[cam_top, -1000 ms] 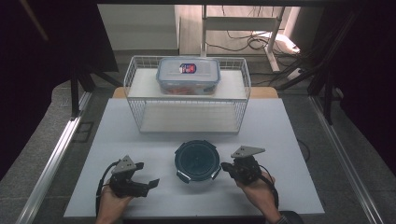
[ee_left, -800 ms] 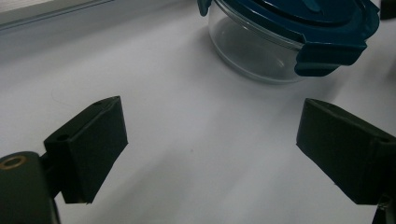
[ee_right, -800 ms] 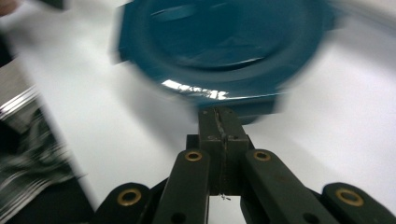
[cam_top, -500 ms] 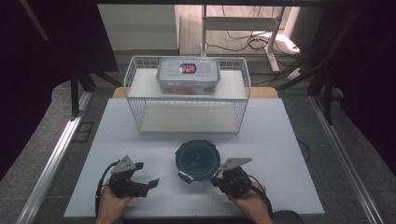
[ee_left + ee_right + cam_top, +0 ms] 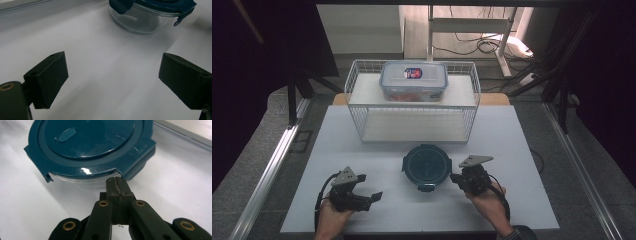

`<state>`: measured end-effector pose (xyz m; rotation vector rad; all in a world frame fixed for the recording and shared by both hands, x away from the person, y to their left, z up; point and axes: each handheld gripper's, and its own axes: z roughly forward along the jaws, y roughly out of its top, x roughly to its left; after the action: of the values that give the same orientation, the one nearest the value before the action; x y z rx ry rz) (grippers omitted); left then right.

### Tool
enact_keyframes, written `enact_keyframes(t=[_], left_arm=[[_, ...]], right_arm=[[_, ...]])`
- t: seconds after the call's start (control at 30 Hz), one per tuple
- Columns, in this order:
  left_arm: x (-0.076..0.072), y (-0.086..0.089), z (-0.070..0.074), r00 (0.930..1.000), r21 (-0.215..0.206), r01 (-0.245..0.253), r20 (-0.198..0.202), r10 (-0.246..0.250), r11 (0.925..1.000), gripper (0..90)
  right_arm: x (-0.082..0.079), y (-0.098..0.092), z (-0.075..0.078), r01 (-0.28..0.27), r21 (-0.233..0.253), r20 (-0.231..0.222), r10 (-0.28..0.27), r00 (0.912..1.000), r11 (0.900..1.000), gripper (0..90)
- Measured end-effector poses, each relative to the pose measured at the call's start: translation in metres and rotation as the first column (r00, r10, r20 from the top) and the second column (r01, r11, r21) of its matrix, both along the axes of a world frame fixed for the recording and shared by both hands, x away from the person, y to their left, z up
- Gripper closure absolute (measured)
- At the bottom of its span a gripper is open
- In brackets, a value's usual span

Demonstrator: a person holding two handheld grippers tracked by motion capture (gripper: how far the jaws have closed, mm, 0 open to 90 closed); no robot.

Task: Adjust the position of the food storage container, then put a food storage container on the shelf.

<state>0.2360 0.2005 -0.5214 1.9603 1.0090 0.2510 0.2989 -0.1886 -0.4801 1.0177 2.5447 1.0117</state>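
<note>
High view: round container [image 5: 427, 166], dark teal lid, sits on white table [image 5: 522, 145] just in front of wire basket [image 5: 357, 95]. Left gripper [image 5: 371, 196] well left of container, jaws wide apart, empty. Right gripper [image 5: 454, 177] just right of container.

Left gripper view: container [image 5: 150, 15] beyond spread jaws, glass wall visible.

Right gripper view: right gripper [image 5: 117, 182] jaws pressed together, tips just under container [image 5: 87, 150] lid tab, gripping nothing.

A round clear glass container [image 5: 427, 167] with a dark teal lid sits upright on the white worktop [image 5: 522, 150], just in front of the wire basket [image 5: 412, 102]. Its lid is on, with latch tabs around the rim and an oval vent on top. Atop the basket's upper shelf rests a rectangular clear lidded box [image 5: 414, 80], labelled on its lid.
</note>
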Motion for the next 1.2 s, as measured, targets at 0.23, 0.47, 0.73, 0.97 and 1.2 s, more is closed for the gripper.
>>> enact_keyframes(t=[0.23, 0.47, 0.73, 0.97, 1.2], left_arm=[[0.000, -0.002, -0.001, 0.9999, 0.029, 0.011, -0.004, -0.011, 0.9995, 8.2], [0.000, -0.003, -0.003, 0.9999, 0.037, 0.016, -0.007, -0.016, 0.9992, 7.7], [0.001, -0.004, -0.003, 0.9998, 0.038, 0.018, -0.010, -0.017, 0.9991, 7.5], [0.002, -0.006, -0.004, 0.9994, 0.031, 0.033, -0.009, -0.033, 0.9990, 6.7], [0.006, -0.010, -0.001, 0.9987, 0.005, 0.050, -0.011, -0.050, 0.9987, 5.0]], right_arm=[[-0.010, -0.026, 0.000, -0.045, 0.013, 0.041, 0.044, 0.9982, 0.999, 46.3], [-0.011, -0.036, -0.012, -0.030, 0.002, 0.123, 0.030, 0.9919, 1.000, 3.9], [-0.010, -0.037, -0.013, -0.020, 0.027, 0.122, 0.017, 0.9924, 0.999, 1.8], [-0.008, -0.037, -0.010, -0.028, 0.024, 0.140, 0.025, 0.9898, 0.999, 1.5], [-0.006, -0.035, -0.006, -0.032, 0.057, 0.125, 0.024, 0.9919, 0.998, 1.5]])
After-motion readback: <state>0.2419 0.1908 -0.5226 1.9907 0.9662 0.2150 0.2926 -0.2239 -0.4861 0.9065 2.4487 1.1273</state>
